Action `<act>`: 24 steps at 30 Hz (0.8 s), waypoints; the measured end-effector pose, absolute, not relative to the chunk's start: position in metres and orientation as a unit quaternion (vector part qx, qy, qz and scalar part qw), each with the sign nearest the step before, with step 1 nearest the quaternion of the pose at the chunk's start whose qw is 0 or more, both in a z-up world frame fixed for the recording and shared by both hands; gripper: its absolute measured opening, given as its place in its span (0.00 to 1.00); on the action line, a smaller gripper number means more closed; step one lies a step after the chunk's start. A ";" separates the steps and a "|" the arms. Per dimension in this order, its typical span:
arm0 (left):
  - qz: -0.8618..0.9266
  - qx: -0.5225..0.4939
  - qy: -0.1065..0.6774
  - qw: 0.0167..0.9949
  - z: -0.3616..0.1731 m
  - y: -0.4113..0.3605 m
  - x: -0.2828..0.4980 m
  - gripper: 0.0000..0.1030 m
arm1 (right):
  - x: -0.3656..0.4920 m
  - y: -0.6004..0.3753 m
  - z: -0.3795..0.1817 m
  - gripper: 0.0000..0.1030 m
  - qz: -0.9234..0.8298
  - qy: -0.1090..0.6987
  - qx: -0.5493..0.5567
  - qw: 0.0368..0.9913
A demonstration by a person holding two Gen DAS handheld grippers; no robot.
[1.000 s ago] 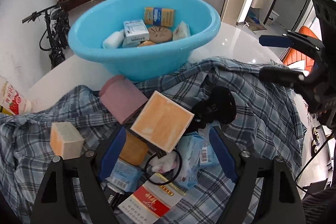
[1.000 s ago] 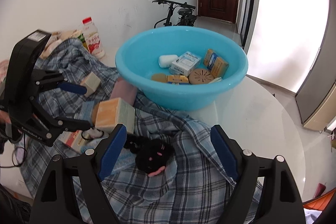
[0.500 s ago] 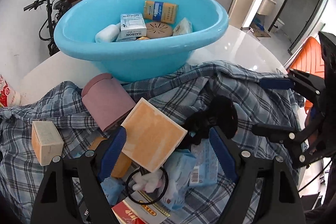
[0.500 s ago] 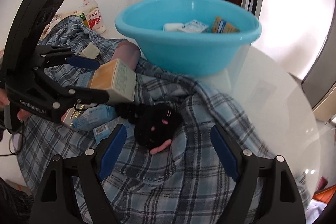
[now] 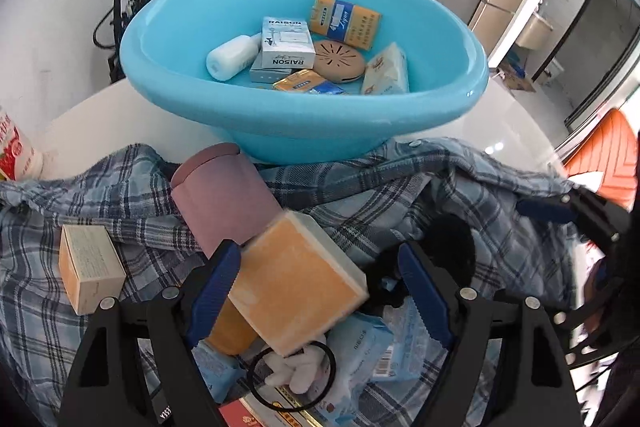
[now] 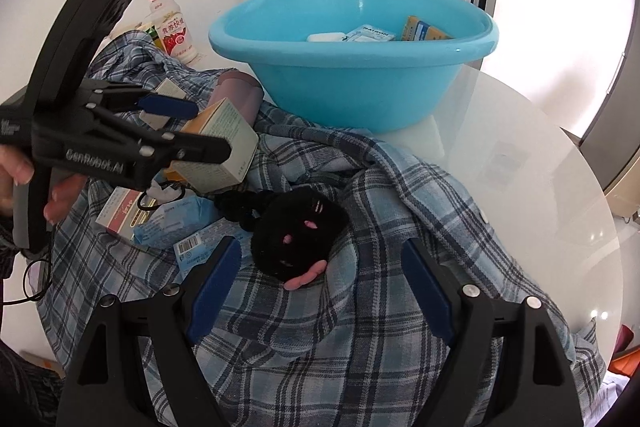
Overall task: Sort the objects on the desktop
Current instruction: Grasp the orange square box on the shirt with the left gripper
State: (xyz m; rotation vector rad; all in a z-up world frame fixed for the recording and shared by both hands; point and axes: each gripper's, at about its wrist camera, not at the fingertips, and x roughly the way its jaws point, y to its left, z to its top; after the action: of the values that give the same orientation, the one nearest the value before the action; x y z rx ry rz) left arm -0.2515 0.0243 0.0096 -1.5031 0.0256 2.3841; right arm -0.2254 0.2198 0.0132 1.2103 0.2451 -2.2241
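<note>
Clearly the sorting is partway done: the big blue basin (image 5: 304,123) already holds several small boxes and packets, while a heap of loose things waits on the plaid shirt (image 6: 360,327) spread over the white table (image 6: 540,187). The step in hand looks like two pick-ups being lined up at once. The left gripper (image 5: 320,291) stands spread around the orange-faced box (image 5: 296,279), which sits tilted between its blue pads; one pad is right at the box's edge, the other is clear of it, so I judge it framed but not yet gripped. The right gripper (image 6: 320,287) is likewise spread and empty, hanging just above the black plush toy (image 6: 298,235) lying in a fold of the shirt. Next, each needs to close squarely on its target, lift clear of the cloth, then carry over the basin's rim. Just beside the box, the mauve cylinder (image 5: 224,199) lies against the basin's foot and could be nudged as the box rises. Smaller clutter crowds underneath it: a second small carton (image 5: 90,267), blue tissue packs (image 5: 384,343), a red-and-white packet (image 6: 122,211) and a black hair tie (image 5: 292,375) with a white fluffy charm, any of which might snag or drag. A drink bottle (image 6: 172,31) stands apart by the wall.
</note>
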 end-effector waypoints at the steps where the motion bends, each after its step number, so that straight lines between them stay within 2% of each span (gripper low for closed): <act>1: 0.834 -0.528 0.005 0.163 0.012 0.022 -0.251 0.81 | -0.224 0.219 0.013 0.79 -0.835 0.093 0.455 0.296; 6: 0.836 -0.533 0.030 0.129 0.014 0.018 -0.247 0.81 | -0.224 0.220 0.012 0.79 -0.832 0.093 0.456 0.301; 11: 0.811 -0.573 -0.013 0.117 -0.002 0.020 -0.247 0.81 | -0.228 0.214 0.010 0.79 -0.833 0.090 0.454 0.303; 24: 0.817 -0.569 -0.033 0.092 -0.008 0.017 -0.265 0.81 | -0.223 0.221 0.010 0.79 -0.833 0.093 0.456 0.300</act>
State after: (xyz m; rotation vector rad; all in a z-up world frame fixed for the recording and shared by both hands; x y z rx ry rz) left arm -0.2649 0.0170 -0.0084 -1.6885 -0.0969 2.4260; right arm -0.2225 0.2206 0.0100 1.2116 0.2474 -2.2108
